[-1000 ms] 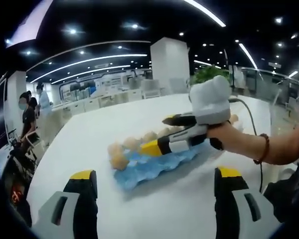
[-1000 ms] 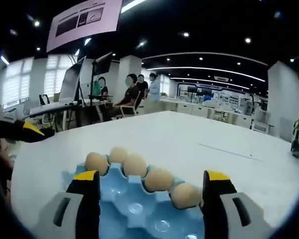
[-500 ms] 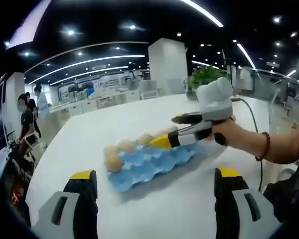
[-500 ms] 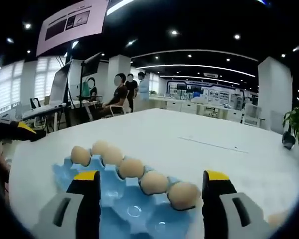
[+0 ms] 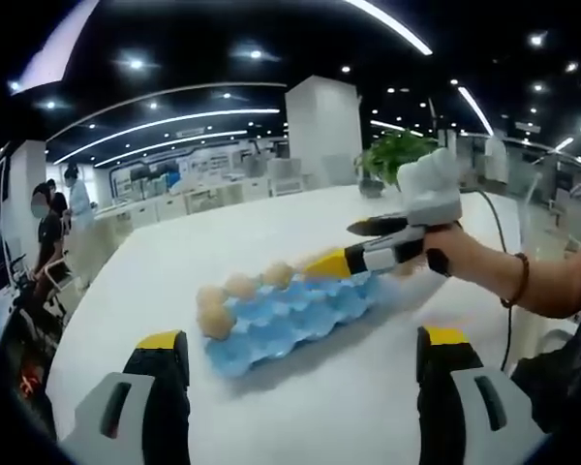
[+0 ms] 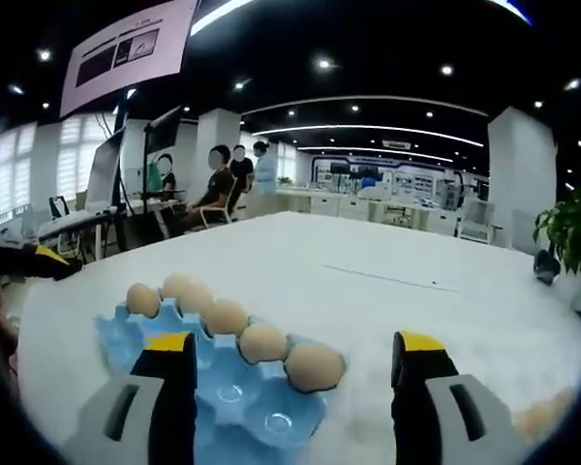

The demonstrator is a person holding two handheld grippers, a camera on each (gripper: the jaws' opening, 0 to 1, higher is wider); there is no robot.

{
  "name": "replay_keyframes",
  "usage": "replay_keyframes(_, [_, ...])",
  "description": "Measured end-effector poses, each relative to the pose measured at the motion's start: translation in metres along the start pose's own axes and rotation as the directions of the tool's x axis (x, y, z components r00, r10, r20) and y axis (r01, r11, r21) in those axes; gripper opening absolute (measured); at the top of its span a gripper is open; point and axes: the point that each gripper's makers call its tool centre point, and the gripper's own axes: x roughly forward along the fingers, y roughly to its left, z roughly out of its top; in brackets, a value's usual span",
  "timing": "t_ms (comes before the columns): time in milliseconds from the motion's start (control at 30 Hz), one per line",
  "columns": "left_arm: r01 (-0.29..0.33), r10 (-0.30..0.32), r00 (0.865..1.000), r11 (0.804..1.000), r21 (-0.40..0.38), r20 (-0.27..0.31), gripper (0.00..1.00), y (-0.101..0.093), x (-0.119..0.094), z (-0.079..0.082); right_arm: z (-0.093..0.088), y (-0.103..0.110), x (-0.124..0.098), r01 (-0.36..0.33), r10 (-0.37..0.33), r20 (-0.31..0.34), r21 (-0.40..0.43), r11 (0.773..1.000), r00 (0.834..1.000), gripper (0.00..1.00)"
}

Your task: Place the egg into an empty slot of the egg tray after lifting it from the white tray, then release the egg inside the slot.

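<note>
Both grippers, left (image 5: 292, 373) and right (image 6: 289, 383), are released and hold nothing. The blue tray (image 6: 228, 397) lies on the table (image 6: 387, 310), eggs (image 6: 263, 342) lining its far edge.

One blue egg tray (image 6: 126, 341), five eggs (image 6: 262, 341), two tools (image 6: 289, 383)

A broad white table (image 6: 397, 300) runs back toward an open office hall lit by ceiling strip lights (image 5: 165, 121). People (image 6: 223, 184) sit and stand at desks beyond its far edge, beneath a hanging screen (image 6: 126, 44). A potted green plant (image 5: 392, 153) stands near a white pillar (image 5: 321, 131).
</note>
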Motion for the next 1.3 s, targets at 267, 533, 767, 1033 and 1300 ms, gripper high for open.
replay_keyframes(267, [0.014, -0.014, 1.0, 1.0, 0.007, -0.004, 1.0, -0.005, 0.005, 0.0, -0.007, -0.024, -0.013, 0.049, -0.049, -0.01, 0.038, 0.998, 0.999, 0.85])
replay_keyframes(533, [0.016, -0.017, 1.0, 1.0, 0.007, 0.007, 1.0, -0.006, 0.006, 0.002, -0.013, -0.044, -0.022, 0.098, -0.098, -0.014, 0.06, 0.993, 0.995, 0.85])
replay_keyframes(767, [0.017, -0.017, 1.0, 1.0, 0.009, 0.002, 1.0, -0.007, 0.007, 0.002, -0.024, -0.062, -0.035, 0.136, -0.134, -0.031, 0.089, 0.987, 0.991, 0.83])
replay_keyframes(1033, [0.014, -0.015, 1.0, 1.0, 0.011, 0.01, 0.99, -0.008, 0.009, 0.004, -0.028, -0.071, -0.041, 0.162, -0.159, -0.037, 0.096, 0.982, 0.987, 0.79])
replay_keyframes(1300, [0.016, -0.016, 1.0, 1.0, 0.007, 0.012, 1.0, -0.008, 0.008, 0.002, -0.031, -0.079, -0.053, 0.199, -0.196, -0.037, 0.117, 0.973, 0.98, 0.66])
